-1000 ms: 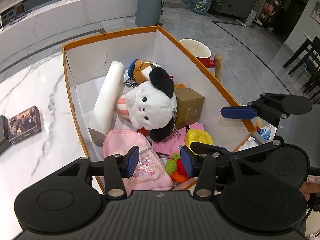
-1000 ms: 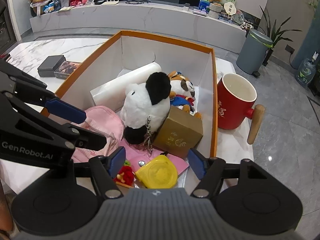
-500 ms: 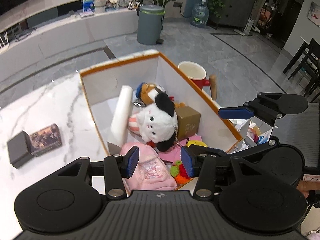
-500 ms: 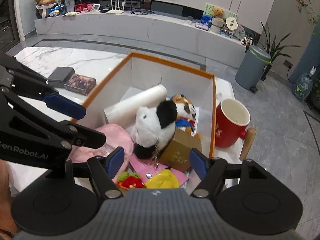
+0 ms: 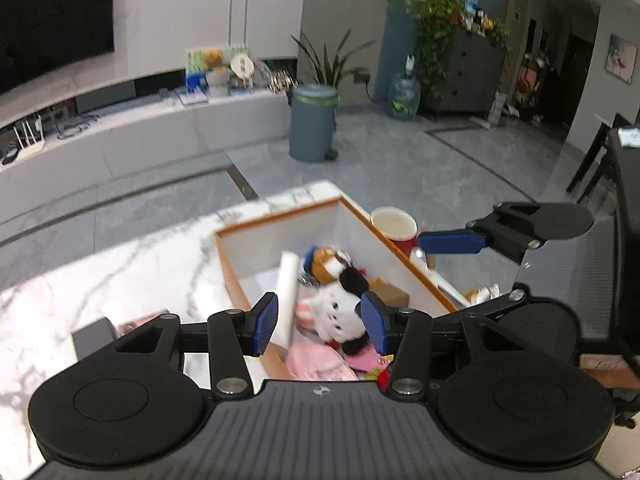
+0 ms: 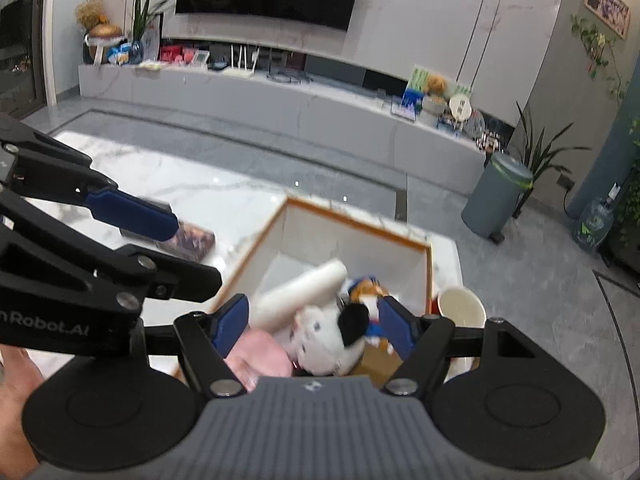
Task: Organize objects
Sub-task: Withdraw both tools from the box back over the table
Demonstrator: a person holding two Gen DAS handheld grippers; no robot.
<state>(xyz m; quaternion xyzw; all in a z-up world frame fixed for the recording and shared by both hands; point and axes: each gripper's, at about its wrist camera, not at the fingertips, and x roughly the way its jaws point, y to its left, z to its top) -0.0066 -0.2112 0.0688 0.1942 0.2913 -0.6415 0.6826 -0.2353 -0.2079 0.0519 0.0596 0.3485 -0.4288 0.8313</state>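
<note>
My left gripper has just been opening its jaws, nothing between them; my right gripper also stands parted and empty, both held high above the table. The orange-rimmed box sits near the table's far corner and looks well filled, so I judge most of the tidying done. Inside it lie the white roll, the white plush with black ears, a pink bag at the near end, an orange plush and a small brown carton. Left outside: the red mug just beside the box, and the dark boxes well apart.
</note>
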